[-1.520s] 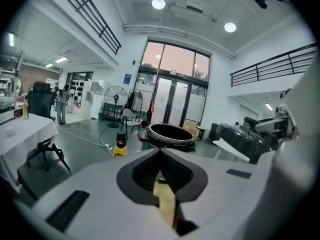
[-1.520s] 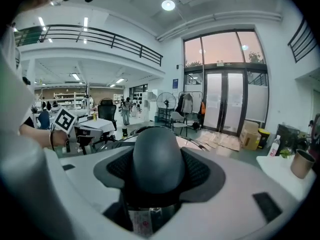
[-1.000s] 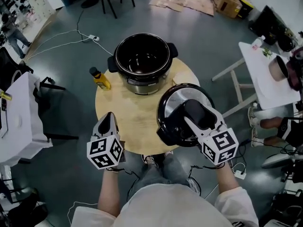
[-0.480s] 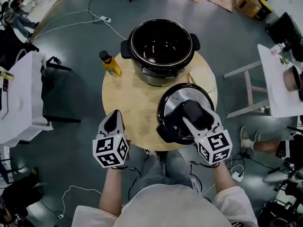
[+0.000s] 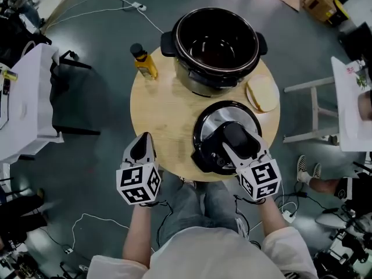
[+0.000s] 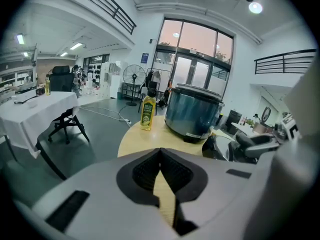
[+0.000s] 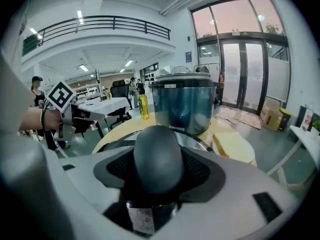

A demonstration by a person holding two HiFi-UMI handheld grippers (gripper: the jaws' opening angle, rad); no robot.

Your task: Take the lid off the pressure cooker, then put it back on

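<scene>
The open pressure cooker pot (image 5: 218,45) stands at the far side of the round wooden table (image 5: 163,115); it also shows in the left gripper view (image 6: 192,114) and the right gripper view (image 7: 182,106). Its black and steel lid (image 5: 215,127) sits low at the table's near right part, close in front of the pot. My right gripper (image 5: 235,141) is shut on the lid's dark handle (image 7: 155,159). Whether the lid rests on the wood I cannot tell. My left gripper (image 5: 141,147) hangs at the table's near left edge, jaws shut (image 6: 160,156) and empty.
A yellow oil bottle (image 5: 143,61) stands left of the pot. A pale yellow pad (image 5: 261,93) lies at the table's right edge. White tables stand to the left (image 5: 23,109) and right (image 5: 354,109). Cables run across the floor.
Both grippers have sunk. The lid in my right gripper has come down toward the table. The left gripper has dropped to the table's near edge, still shut.
</scene>
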